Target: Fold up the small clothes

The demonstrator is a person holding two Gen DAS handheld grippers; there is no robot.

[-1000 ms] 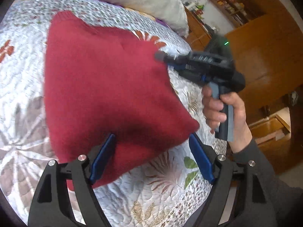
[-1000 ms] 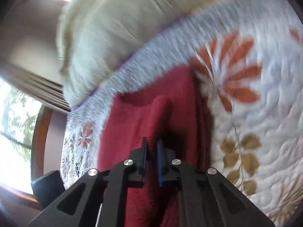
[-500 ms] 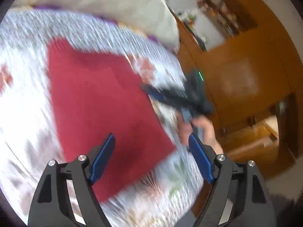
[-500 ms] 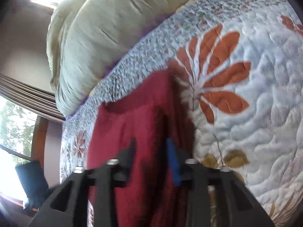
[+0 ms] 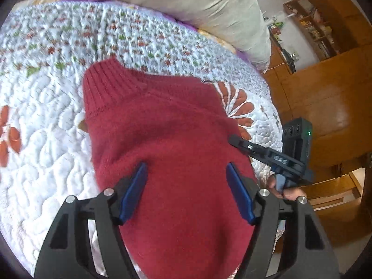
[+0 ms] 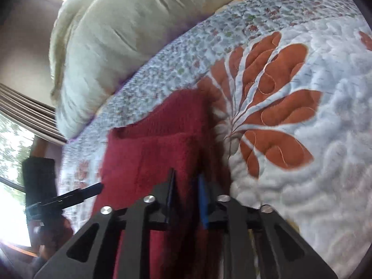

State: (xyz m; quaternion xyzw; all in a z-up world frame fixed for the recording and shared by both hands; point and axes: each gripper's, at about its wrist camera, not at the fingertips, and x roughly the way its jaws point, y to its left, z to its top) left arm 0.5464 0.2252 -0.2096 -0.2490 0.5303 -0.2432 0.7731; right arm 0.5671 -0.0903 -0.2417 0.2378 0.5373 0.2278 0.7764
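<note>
Raised letters are seen on the right tongs (image 5: 232,138), too blurred to read. A red sweater (image 5: 167,144) is spread on a quilted bed (image 5: 46,139). The left tongs (image 5: 186,181) are spread above it; the right tongs are narrowed on its right edge. A cream pillow (image 5: 204,4) and wooden shelves (image 5: 311,25) lie beyond.

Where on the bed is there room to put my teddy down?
Free quilt lies on the red sweater's far side from the right gripper, and between its collar and the cream duvet. Crowded: the sweater itself, under the open left gripper, and its edge at the right gripper.
</note>
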